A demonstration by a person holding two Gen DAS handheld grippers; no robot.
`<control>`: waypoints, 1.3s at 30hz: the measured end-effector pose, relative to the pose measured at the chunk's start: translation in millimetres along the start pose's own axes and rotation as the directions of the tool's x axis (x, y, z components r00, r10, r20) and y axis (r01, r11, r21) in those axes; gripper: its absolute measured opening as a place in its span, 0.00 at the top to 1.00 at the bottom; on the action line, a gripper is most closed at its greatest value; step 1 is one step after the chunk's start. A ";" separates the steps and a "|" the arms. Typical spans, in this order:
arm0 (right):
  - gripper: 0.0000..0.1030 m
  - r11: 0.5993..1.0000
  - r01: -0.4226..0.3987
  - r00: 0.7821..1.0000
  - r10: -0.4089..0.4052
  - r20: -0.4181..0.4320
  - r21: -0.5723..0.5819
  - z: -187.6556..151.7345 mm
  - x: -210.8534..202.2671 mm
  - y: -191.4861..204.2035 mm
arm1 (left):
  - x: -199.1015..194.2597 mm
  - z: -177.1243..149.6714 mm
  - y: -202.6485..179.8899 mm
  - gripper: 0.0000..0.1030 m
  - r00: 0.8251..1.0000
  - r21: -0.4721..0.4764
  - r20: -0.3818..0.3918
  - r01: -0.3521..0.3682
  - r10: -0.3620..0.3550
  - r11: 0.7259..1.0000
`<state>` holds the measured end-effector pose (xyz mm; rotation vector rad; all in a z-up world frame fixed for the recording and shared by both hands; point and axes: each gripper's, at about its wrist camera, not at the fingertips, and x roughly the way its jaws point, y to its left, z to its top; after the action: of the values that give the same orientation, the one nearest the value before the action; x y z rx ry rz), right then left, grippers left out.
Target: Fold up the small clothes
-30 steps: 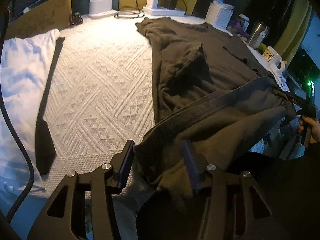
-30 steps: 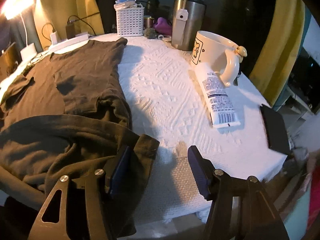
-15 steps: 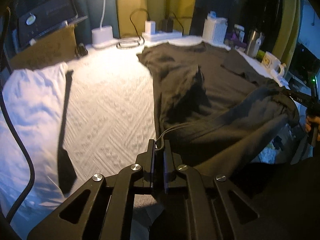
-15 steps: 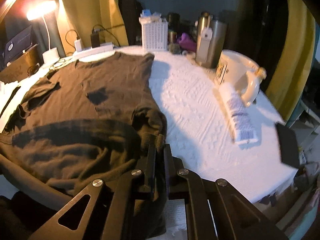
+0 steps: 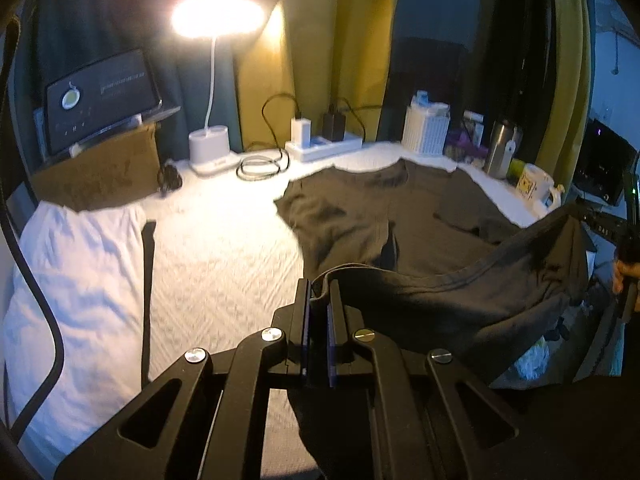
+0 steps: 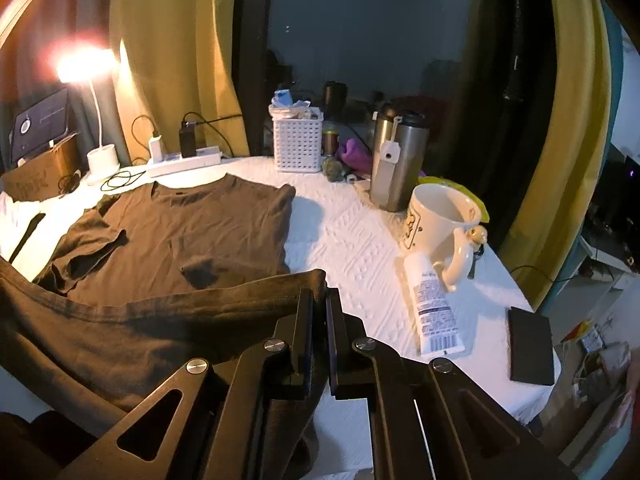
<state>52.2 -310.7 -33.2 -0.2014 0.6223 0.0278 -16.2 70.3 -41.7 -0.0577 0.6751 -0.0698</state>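
Vs. a sec ago: both sets of jaws now clamped on hem of dark brown T-shirt [image 5: 400,208], apart before; hem lifted off the table [image 6: 352,240], strung between left gripper [image 5: 318,300] and right gripper [image 6: 319,300]. Upper part of shirt flat on white textured cover, collar toward power strip [image 5: 320,146].

Left view only: white pillow [image 5: 76,280], hand [image 5: 622,276] gripping right tool at far right. Right view only: mug [image 6: 440,224], tube [image 6: 434,304], steel tumbler [image 6: 396,160], black slab [image 6: 530,346] nr table edge.
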 end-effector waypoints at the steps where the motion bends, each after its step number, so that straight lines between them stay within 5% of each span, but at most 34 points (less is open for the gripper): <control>1: 0.95 1.000 0.004 1.000 -0.004 0.005 0.001 2.2 -1.1 -0.8 | -0.5 3.5 -0.2 0.95 1.000 0.000 0.009 0.000 0.000 1.000; 20: 0.95 0.998 0.054 0.991 -0.052 0.127 -0.010 83.6 12.5 -11.8 | 28.0 79.4 18.9 0.95 0.987 -0.005 0.152 -0.043 0.043 0.999; 39: 0.95 0.998 0.014 0.998 -0.010 0.066 -0.057 147.8 129.2 -5.8 | 118.4 131.0 55.1 0.95 0.991 -0.047 0.084 -0.099 0.103 0.994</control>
<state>242.8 -292.0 10.0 -0.2587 0.5551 0.0409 160.5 119.3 -17.4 -0.0670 0.5917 0.0445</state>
